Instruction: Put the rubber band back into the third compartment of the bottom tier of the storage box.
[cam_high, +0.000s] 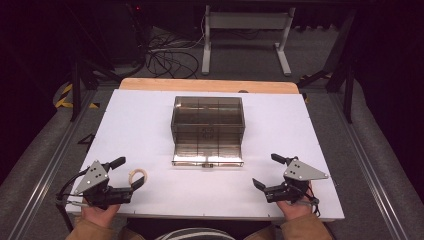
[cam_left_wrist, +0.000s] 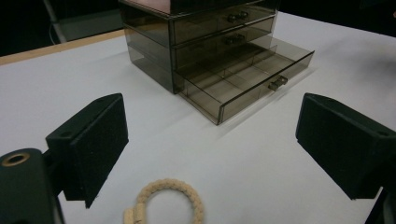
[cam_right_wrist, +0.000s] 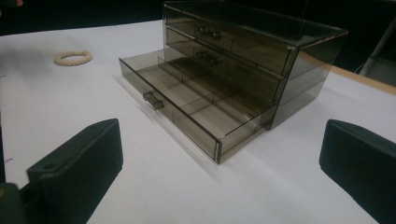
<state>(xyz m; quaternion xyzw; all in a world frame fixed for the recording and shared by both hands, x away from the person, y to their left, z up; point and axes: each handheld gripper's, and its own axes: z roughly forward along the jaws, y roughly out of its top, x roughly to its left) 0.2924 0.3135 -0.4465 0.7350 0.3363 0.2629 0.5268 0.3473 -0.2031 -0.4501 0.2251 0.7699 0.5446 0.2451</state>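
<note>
Left gripper (cam_high: 128, 172), high view: jaws spread, resting at 7 o'clock on the table (cam_high: 150, 130), with the bracelet (cam_high: 138, 175) lying between its tips; right gripper (cam_high: 267, 171) at 5 o'clock, jaws spread on nothing. Left gripper view: bracelet (cam_left_wrist: 168, 200) at 6 o'clock between the wide jaws, drawer box (cam_left_wrist: 219, 51) at 12 o'clock, bottom drawer (cam_left_wrist: 247, 79) pulled out. Right gripper view: bracelet (cam_right_wrist: 73, 58) at 10 o'clock, well apart.

Bare table (cam_high: 300, 130) around drawer box (cam_high: 208, 117)

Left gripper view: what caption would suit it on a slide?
Open left gripper poised over a beaded bracelet, the organizer's bottom drawer pulled out.
</note>
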